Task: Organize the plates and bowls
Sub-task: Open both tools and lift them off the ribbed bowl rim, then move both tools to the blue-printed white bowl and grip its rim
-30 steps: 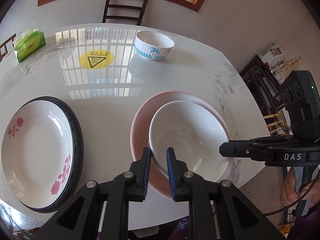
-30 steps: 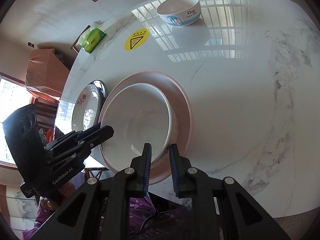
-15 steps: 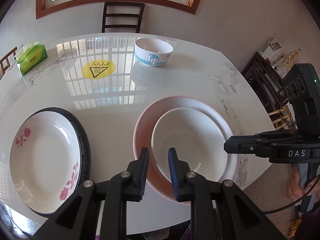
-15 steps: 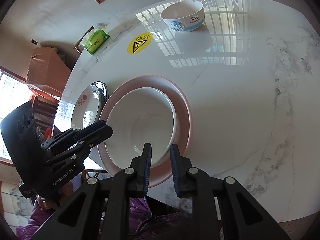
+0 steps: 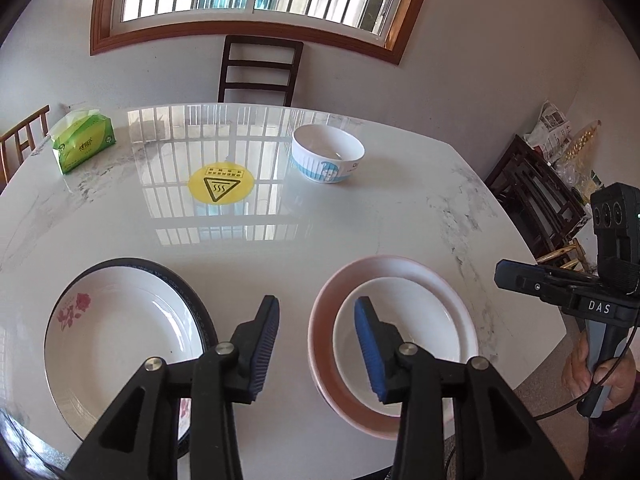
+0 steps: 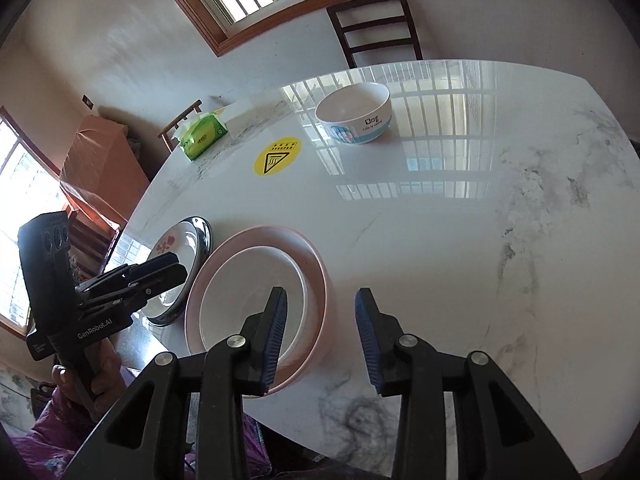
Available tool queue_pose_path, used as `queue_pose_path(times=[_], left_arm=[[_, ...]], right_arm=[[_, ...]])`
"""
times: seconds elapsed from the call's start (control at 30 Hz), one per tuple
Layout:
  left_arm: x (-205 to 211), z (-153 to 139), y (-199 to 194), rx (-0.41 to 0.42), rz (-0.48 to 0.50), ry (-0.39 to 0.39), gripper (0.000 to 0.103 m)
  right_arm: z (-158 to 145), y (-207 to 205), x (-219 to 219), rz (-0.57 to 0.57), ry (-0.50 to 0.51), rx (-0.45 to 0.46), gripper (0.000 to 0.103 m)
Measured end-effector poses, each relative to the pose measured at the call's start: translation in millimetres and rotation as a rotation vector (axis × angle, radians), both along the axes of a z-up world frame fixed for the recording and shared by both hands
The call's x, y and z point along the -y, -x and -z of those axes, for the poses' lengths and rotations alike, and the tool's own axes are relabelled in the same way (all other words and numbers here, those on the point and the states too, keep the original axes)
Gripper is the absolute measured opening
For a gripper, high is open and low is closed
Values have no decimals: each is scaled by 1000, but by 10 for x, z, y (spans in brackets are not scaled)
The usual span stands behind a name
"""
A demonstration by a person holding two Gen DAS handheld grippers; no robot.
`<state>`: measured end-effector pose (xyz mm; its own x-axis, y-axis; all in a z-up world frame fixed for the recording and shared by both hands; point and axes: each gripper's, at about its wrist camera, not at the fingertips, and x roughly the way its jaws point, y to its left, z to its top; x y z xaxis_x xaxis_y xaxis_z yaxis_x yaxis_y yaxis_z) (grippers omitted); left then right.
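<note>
The left gripper [image 5: 316, 322] and right gripper [image 6: 320, 314] have just been opening, empty (both gape); the plain white plate [image 5: 416, 336] rests nested in the pink-rimmed plate [image 5: 320, 320], whose near edge overhangs the glossy marble table [image 5: 360, 224] and could tip

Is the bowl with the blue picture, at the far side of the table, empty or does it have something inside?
Empty, as far as visible. The bowl stands upright, and its white inside shows nothing in either view.

Left gripper [image 5: 316, 336] and right gripper [image 6: 320, 336] both angle downward, jaws just opened and parted with nothing between them. A hand [image 5: 600, 372] grips the right gripper's handle.
</note>
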<state>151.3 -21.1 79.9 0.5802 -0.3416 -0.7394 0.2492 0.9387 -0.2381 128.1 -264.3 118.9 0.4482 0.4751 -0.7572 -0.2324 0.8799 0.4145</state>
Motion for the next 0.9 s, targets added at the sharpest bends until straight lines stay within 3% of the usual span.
queue_pose_path(times=[0.13,0.2,0.3,0.53,0.67,0.9], left_arm=[[-27,-71,-261,49,-28,21,47],[-25,-87,-469,67,-47,23,50],[29,-60,-875,55,-14,33,53],[82,287,-1922,-137,39,116,53],[101,428,-2311,-172,30,136,53],[173,468,-2651,-151,60,212,53]], right_arm=[[-25,-119,139,29,44,171,52],[38,-275,217,53,43,221,71],[208,-641,297,97,-11,210,72],[622,-1554,381,166,-222,28,72],[573,-1932,306,179,-196,15,72],[550,-2442,198,200,-140,-24,72]])
